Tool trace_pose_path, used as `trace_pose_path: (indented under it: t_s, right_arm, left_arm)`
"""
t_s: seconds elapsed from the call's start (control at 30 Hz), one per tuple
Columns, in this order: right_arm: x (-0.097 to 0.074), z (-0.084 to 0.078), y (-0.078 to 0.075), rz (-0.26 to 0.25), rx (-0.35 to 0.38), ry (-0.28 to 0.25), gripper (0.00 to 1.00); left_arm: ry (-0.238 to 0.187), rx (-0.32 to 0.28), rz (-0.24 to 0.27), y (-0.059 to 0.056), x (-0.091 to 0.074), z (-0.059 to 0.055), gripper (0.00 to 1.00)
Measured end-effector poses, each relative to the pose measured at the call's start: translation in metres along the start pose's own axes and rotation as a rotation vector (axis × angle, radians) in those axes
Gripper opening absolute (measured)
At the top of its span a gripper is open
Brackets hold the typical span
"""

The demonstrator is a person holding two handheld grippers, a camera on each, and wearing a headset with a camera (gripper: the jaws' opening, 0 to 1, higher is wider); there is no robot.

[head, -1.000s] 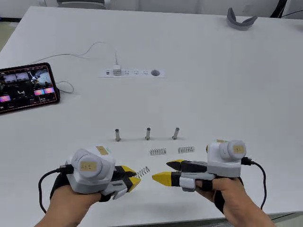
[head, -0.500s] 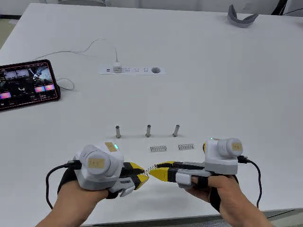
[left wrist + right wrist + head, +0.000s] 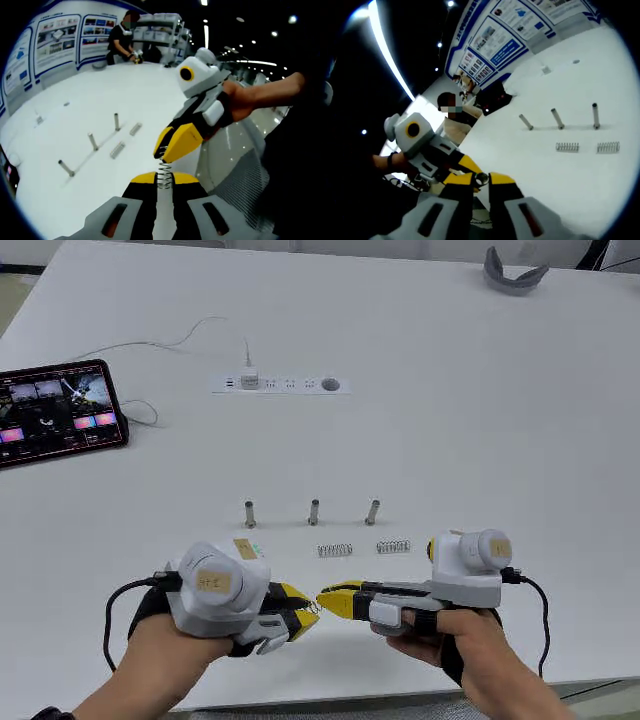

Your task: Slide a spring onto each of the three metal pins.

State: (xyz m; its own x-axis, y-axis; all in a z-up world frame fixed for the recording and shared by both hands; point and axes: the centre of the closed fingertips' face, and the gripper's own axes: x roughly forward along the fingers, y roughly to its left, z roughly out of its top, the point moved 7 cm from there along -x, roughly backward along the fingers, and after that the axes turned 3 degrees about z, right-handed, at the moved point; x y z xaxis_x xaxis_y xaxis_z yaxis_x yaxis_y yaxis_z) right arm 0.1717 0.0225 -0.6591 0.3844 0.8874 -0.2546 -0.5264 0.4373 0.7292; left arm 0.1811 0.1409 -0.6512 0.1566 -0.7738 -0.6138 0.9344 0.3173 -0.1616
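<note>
Left gripper (image 3: 164,180): yellow-tipped jaws nearly closed, clamped on a small steel coil spring (image 3: 163,170). The spring sticks out forward past the tips, clear of the white table (image 3: 480,420). Right gripper (image 3: 481,179) faces it tip to tip.

Right gripper view looks down the spring's bore: the open end is a ring sitting in the narrow gap between the right jaws. Left gripper view gives the side-on picture instead: the coil runs from the left tips up to the right gripper's yellow wedge and touches it. Neither view settles whether the right jaws pinch the coil or just bracket it, so cannot tell. Head view has the spring as a short bit between the two sets of tips.

Beyond the tips: two loose coil springs (image 3: 335,550) flat on the table, side by side, apart. Just beyond those, three upright metal pins (image 3: 314,511) in a row, all bare. Well beyond the pins in the head view, a white power strip (image 3: 280,385). Far out on the left gripper's side, a black tablet (image 3: 55,420), screen lit.
</note>
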Motion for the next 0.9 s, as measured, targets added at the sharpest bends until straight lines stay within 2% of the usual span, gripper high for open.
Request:
trace_pose_path:
  t_s: [0.13,0.4,0.6,0.9]
  right_arm:
    - [-0.002,0.005,0.002,0.011,0.0,-0.01,0.12]
    - [-0.006,0.016,0.008,-0.006,-0.066,0.022,0.12]
    - [-0.007,0.021,0.009,-0.018,-0.15,0.095,0.12]
    - [-0.01,0.034,0.017,-0.004,-0.337,0.299,0.12]
  left_arm:
    - [-0.005,0.005,-0.006,0.002,0.001,0.003,0.1]
    - [-0.025,0.012,-0.014,0.003,0.004,0.01,0.1]
    - [-0.022,0.031,-0.026,0.003,0.007,0.014,0.1]
    - [-0.032,0.082,-0.059,0.0,0.009,0.021,0.1]
